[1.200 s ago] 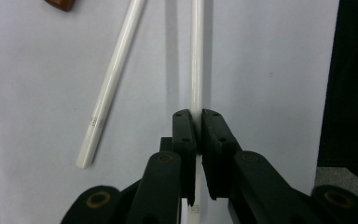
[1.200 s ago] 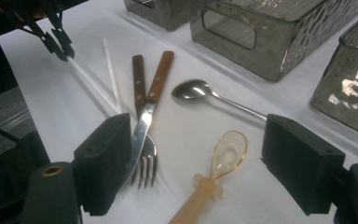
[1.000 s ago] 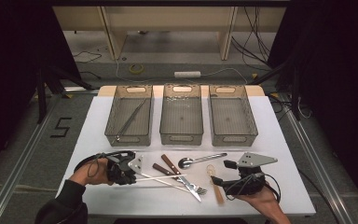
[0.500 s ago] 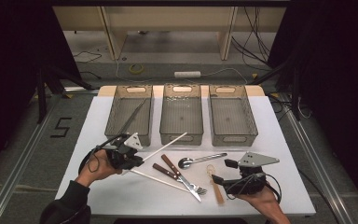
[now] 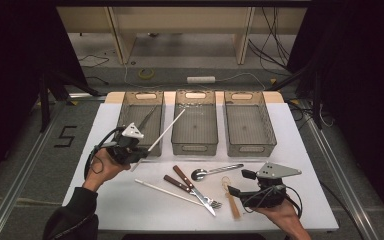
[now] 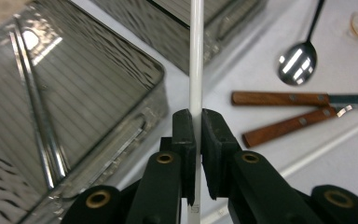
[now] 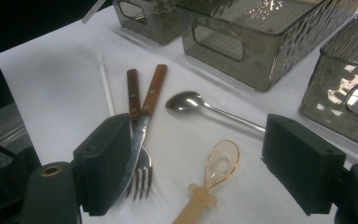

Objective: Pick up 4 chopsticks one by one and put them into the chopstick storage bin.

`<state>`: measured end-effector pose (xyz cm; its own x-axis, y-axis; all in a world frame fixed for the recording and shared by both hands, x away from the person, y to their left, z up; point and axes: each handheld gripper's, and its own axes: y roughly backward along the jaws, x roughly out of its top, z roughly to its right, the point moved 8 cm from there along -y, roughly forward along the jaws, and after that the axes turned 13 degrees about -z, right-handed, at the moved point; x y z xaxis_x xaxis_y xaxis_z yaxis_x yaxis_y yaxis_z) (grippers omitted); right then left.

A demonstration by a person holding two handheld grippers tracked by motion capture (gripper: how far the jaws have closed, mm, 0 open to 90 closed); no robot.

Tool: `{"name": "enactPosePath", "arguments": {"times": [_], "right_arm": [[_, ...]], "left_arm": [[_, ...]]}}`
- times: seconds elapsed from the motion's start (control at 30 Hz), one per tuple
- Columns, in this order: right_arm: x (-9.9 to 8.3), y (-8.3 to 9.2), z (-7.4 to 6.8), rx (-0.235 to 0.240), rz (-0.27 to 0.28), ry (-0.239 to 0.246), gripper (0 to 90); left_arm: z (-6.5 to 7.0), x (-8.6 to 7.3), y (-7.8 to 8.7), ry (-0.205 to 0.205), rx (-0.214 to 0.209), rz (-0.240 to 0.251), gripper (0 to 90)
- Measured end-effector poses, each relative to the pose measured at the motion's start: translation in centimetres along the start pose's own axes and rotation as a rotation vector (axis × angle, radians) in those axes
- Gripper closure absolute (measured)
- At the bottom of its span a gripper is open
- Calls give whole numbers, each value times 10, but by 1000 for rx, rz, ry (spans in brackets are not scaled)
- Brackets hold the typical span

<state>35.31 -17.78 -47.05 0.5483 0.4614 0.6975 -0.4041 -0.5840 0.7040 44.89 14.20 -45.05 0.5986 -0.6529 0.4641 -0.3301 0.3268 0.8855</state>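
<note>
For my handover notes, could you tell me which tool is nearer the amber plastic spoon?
Right. The right tool sits just beside the amber spoon; the left tool is far across the table.

Bins (image 5: 197, 131): we count three, side by side.
White chopsticks (image 5: 164, 132): we count two, one held, one lying (image 5: 167, 191).
Metal chopsticks (image 5: 145, 120): a pair in the left bin.
Wooden-handled cutlery (image 5: 186, 179): two, a knife and a fork.
Spoons: two, one metal (image 5: 215, 171), one amber plastic (image 5: 230, 196).
Grippers: two, left (image 5: 136, 150) and right (image 5: 237, 182).
</note>
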Motion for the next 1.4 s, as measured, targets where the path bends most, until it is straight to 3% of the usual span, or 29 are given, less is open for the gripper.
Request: {"name": "enactPosePath", "arguments": {"times": [0.3, 0.57, 0.73, 1.17, 1.4], "right_arm": [[0, 0, 0, 1, 2, 1, 250], [0, 0, 0, 1, 4, -5, 250], [0, 0, 0, 4, 4, 0, 250], [0, -1, -1, 9, -1, 0, 250], [-1, -2, -1, 12, -4, 1, 250]], "left_arm": [[-27, 5, 2, 75, 24, 23, 839], [-47, 14, 9, 118, 54, 55, 839], [-60, 22, 8, 134, 78, 39, 839], [-103, 31, -1, 236, 131, 45, 839], [-113, 27, -11, 277, 145, 29, 838]]}}
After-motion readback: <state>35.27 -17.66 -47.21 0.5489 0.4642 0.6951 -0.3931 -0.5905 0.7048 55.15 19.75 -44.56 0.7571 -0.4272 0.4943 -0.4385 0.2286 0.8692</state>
